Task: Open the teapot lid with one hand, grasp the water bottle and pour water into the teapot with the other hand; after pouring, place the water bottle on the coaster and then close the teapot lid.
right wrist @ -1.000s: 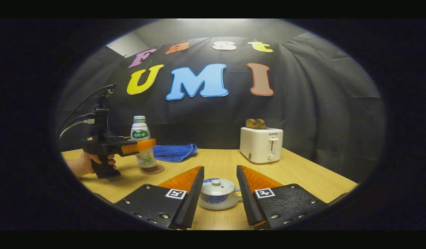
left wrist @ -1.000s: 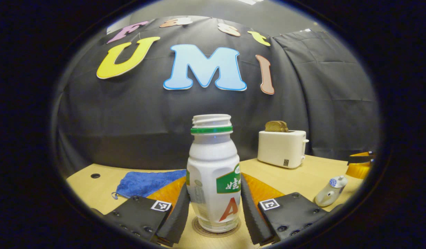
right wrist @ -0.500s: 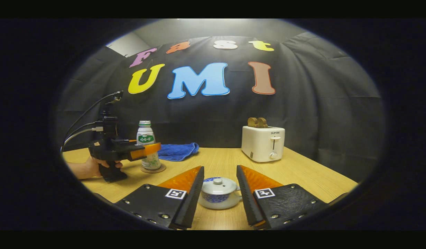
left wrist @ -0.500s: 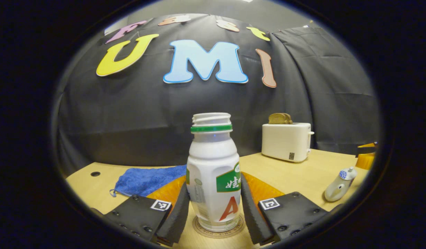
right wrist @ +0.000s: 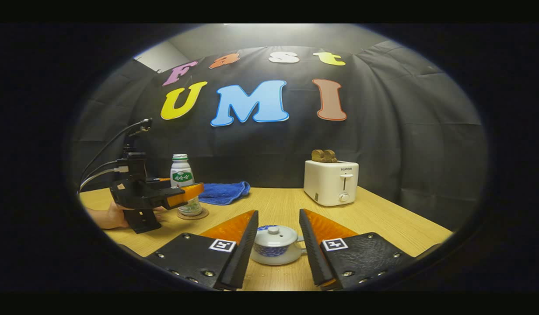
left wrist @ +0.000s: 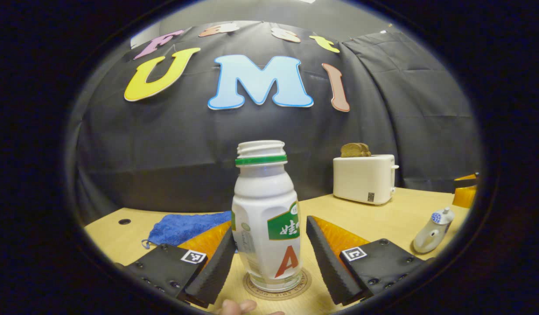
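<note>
Your left gripper [left wrist: 267, 262] has its jaws spread around the water bottle [left wrist: 266, 218]. There is a clear gap on the right side, and the left finger sits close to the bottle wall without visibly pressing, so the bottle is bracketed, not gripped. The bottle stands upright and uncapped between those jaws, its base centred on the round coaster [left wrist: 277, 291], which is where the task wants it after pouring. That layout fits two readings: jaws closing in to lift the bottle for the pour, or jaws just let go after setting it down. The pictures cannot settle which.

Your right gripper [right wrist: 274, 251] also has its jaws wide apart and holds nothing. The teapot [right wrist: 276, 245] sits on the worktop [right wrist: 383, 223] between and just ahead of them, with its lid [right wrist: 274, 235] seated on top and the knob on the centre line of the jaws. That line-up suits a pinch on the knob, but a seated lid could equally be one already put back.

From the right gripper view, your left gripper [right wrist: 182, 192] and the hand [right wrist: 107, 216] holding it sit well off to the left of the jaws, beside the bottle. Farther off are a blue cloth [right wrist: 223, 192] and a toaster [right wrist: 330, 181], well clear of both jaws.
</note>
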